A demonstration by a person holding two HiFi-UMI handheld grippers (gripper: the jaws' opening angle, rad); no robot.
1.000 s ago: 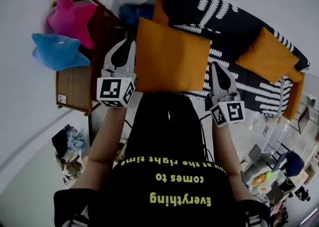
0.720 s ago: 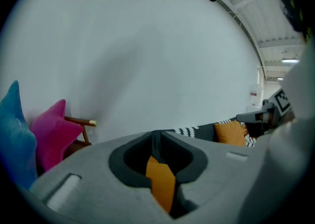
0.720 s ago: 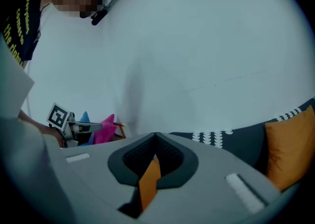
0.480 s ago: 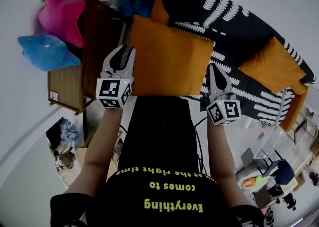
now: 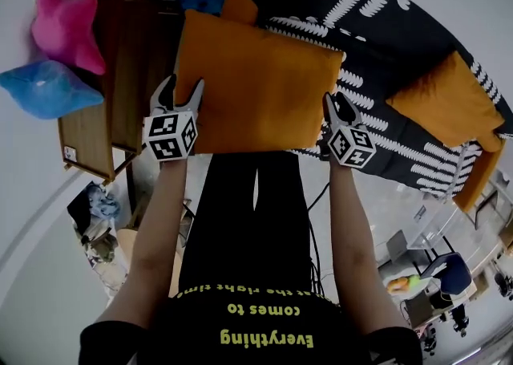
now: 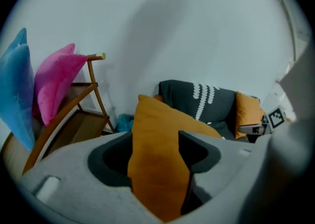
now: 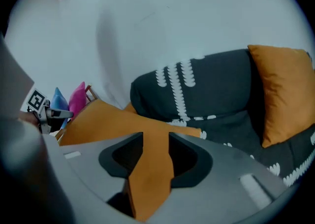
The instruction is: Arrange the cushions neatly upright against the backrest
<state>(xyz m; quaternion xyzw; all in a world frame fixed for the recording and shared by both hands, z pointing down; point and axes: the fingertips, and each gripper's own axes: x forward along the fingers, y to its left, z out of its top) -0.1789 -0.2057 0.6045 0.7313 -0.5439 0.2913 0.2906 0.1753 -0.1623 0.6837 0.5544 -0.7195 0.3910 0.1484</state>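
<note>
Now your left claw (image 5: 181, 85) and right claw (image 5: 337, 102) have just been opening; orange square fabric cushion (image 5: 256, 83) lies loose between each.

Left tool (image 5: 180, 91) and right tool (image 5: 335, 103), jaws just opening, each straddle the cushion (image 5: 256, 87).

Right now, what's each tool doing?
Left tool: open, jaws just been opening, edge of the large orange fabric cushion between them.
Right tool: open, just been opening, same cushion's other edge between its jaws.

Bare sofa seat (image 5: 369, 111) between large cushion (image 5: 256, 83) and far cushion (image 5: 445, 103); wooden chair (image 5: 120, 75) close at left.
</note>
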